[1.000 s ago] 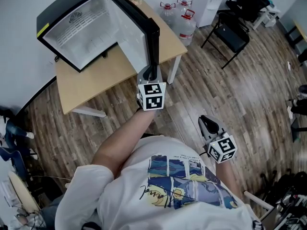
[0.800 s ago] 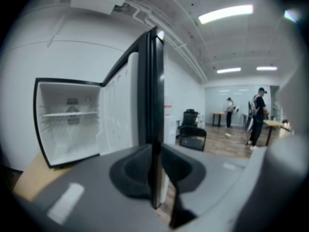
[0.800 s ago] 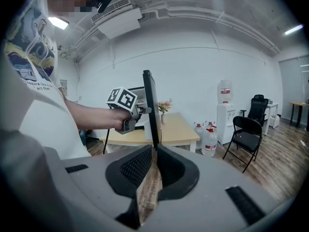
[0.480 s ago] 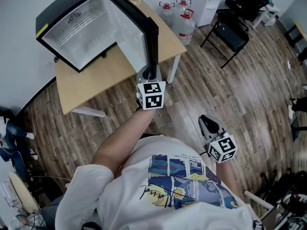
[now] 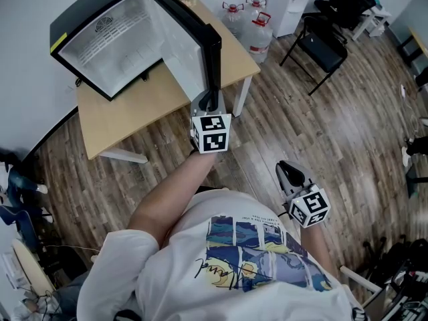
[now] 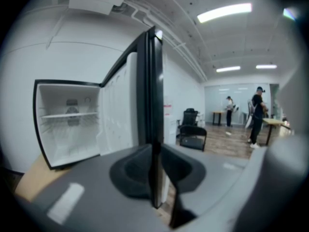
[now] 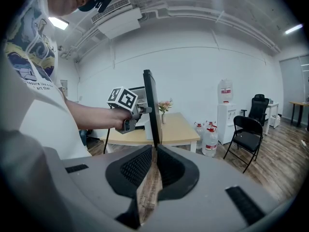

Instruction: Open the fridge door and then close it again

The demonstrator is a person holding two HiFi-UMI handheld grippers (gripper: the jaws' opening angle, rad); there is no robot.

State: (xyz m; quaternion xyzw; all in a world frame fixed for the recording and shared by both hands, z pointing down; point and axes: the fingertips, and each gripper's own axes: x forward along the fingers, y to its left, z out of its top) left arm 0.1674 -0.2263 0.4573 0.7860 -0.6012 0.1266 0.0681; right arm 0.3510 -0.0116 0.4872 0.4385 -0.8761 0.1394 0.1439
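Note:
A small black fridge stands on a wooden table, its white inside bare and its door swung wide open. My left gripper is shut on the free edge of that door. In the left gripper view the dark door edge runs straight down between the jaws of my left gripper. My right gripper hangs apart, lower right over the floor, shut with nothing in it. The right gripper view shows the right gripper closed, and beyond it the left gripper on the door.
Large water bottles and a white dispenser stand right of the table. A black folding chair is further right on the wood floor. People stand far off across the room. Clutter lies at the lower left.

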